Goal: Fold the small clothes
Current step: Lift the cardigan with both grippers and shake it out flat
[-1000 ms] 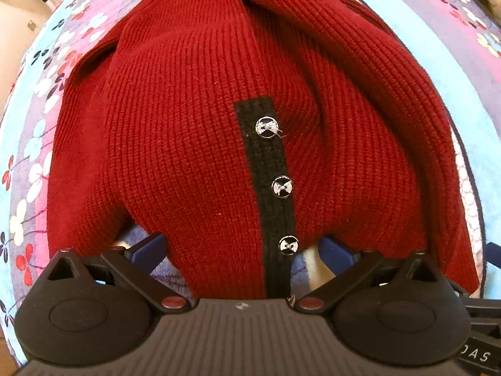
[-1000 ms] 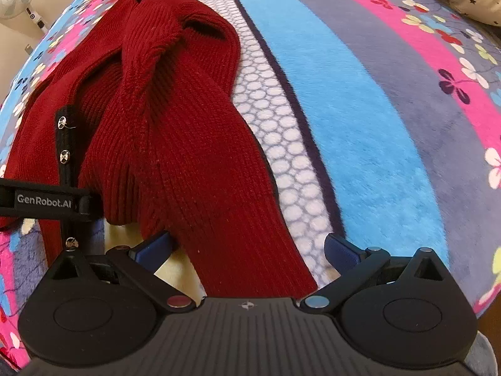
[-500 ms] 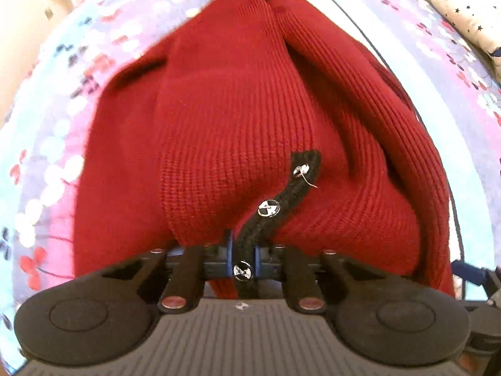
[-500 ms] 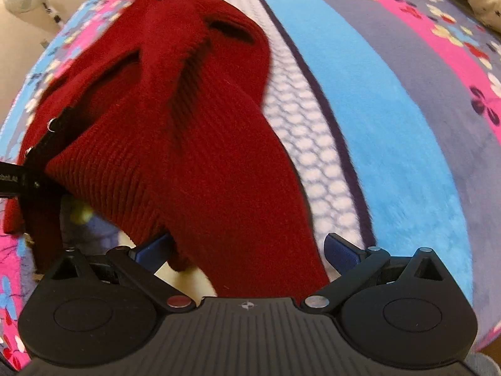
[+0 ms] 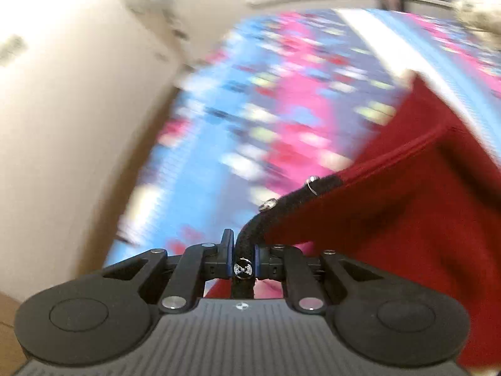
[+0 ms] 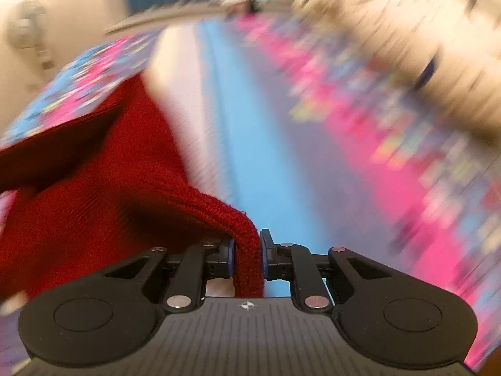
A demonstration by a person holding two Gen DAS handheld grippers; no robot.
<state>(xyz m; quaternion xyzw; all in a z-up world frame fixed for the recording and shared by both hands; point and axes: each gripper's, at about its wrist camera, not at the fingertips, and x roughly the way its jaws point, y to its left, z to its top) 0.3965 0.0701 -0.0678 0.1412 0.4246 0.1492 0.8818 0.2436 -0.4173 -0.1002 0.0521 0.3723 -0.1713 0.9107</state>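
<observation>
A dark red knitted cardigan (image 5: 407, 219) hangs lifted off the bed between both grippers. In the left wrist view my left gripper (image 5: 243, 250) is shut on its black button band (image 5: 297, 197), with a silver button (image 5: 243, 269) caught between the pads. The red knit stretches away to the right. In the right wrist view my right gripper (image 6: 247, 250) has its jaws closing on a thick ribbed edge of the cardigan (image 6: 94, 194), and the pads press on it. The rest of the garment drapes off to the left. Both pictures are blurred by motion.
A striped, flowered fleece blanket (image 5: 250, 109) (image 6: 266, 141) covers the bed below. A pale starred pillow (image 6: 407, 47) lies at the far right. A standing fan (image 6: 28, 31) is at the far left, by a cream wall (image 5: 62, 94).
Both grippers, open around the cardigan's lower edge a second ago, have shut on it, the left first, the right just now. Both have risen with it, pulling the cardigan off the blanket.
</observation>
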